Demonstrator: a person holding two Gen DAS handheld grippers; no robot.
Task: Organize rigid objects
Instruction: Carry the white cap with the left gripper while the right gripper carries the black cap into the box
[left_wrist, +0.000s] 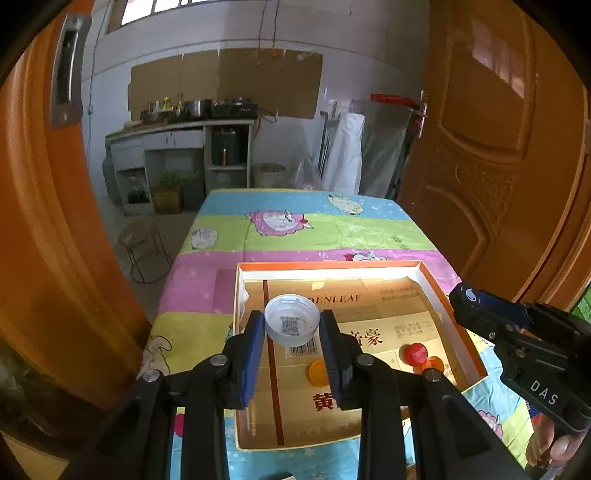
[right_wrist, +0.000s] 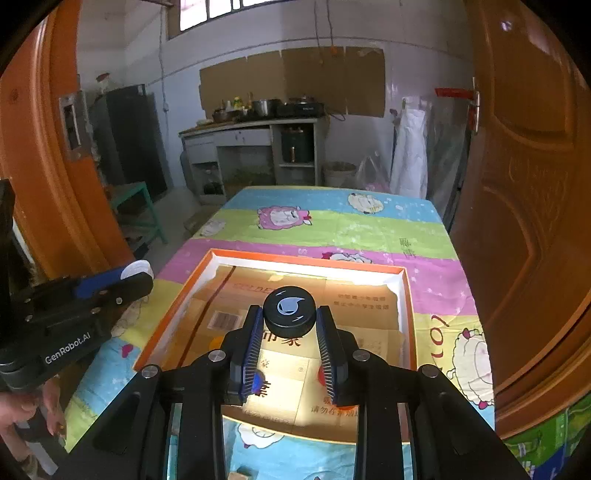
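Observation:
My left gripper is shut on a white bottle cap, held open side toward the camera above the orange-rimmed cardboard tray. My right gripper is shut on a black bottle cap with a pale drop logo, also above the tray. On the tray floor lie a yellow cap, a red cap and an orange cap. In the left wrist view the right gripper comes in at the right; in the right wrist view the left gripper comes in at the left with the white cap.
The tray sits on a table with a striped cartoon-sheep cloth. Orange wooden doors flank the table on both sides. A wire stool stands on the floor at left. A kitchen counter with pots is at the far wall.

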